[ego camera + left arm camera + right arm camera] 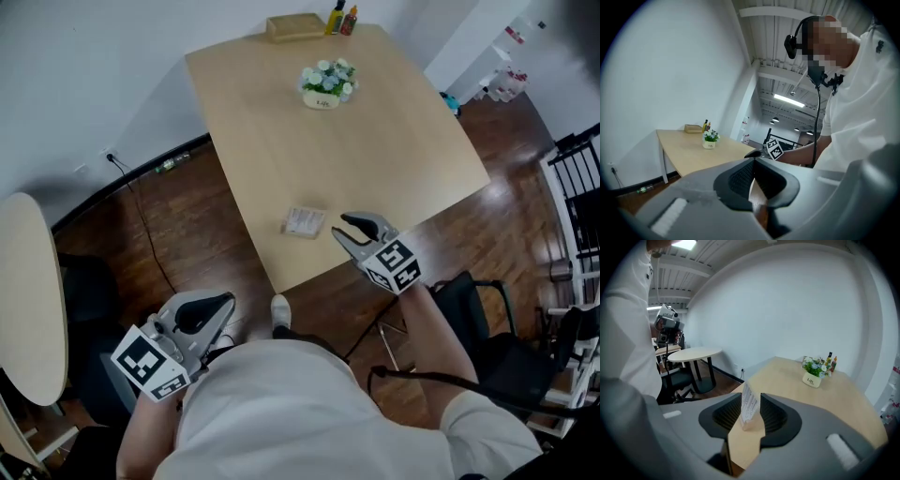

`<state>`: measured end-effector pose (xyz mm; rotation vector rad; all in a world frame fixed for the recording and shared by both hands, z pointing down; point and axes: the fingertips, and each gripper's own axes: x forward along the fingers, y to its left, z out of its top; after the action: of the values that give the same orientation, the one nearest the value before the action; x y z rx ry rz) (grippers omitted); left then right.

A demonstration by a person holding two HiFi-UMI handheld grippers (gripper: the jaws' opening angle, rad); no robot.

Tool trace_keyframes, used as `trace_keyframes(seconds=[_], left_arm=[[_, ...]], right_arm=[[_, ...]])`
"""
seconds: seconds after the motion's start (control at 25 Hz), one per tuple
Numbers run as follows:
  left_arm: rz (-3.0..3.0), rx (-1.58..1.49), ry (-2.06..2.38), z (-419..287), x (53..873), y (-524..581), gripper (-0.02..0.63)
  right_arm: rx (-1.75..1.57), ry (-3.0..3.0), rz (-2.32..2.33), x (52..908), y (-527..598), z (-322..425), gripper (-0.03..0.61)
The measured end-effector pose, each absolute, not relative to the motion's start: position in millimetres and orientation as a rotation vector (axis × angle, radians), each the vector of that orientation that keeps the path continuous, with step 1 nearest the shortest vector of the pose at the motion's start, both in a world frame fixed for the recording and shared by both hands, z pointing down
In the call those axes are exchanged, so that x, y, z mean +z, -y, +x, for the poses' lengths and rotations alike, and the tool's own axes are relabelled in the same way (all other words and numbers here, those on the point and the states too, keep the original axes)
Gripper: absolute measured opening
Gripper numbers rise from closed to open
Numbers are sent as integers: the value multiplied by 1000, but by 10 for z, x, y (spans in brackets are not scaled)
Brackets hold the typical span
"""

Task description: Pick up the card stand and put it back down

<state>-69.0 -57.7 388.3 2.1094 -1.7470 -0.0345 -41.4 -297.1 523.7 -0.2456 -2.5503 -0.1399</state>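
The card stand (305, 222), a small clear holder with a printed white card, rests near the front edge of the light wood table (375, 159). My right gripper (345, 231) hovers just to its right, open, tips pointing at it and a little short of it. In the right gripper view the card stand (749, 406) stands upright ahead in the gap of my right gripper (751, 399), with space on both sides. My left gripper (217, 312) hangs low beside the body, off the table. In its own view the left gripper (753, 164) looks shut and empty.
A small pot of flowers (327, 84) stands mid-table, with a flat box (294, 26) and two bottles (342, 19) at the far edge. A round table (28, 300) is at the left, a black chair (497, 328) at the right. A cable (141, 216) trails over the wood floor.
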Motion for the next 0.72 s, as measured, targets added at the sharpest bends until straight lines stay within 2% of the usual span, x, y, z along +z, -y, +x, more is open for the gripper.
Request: trace_keyframes(seconds=[0.72], left_arm=[[1935,-76,1858,-827,3907,870,2]], right_arm=[[-48,2439,-639,5844,2908,-955,124]])
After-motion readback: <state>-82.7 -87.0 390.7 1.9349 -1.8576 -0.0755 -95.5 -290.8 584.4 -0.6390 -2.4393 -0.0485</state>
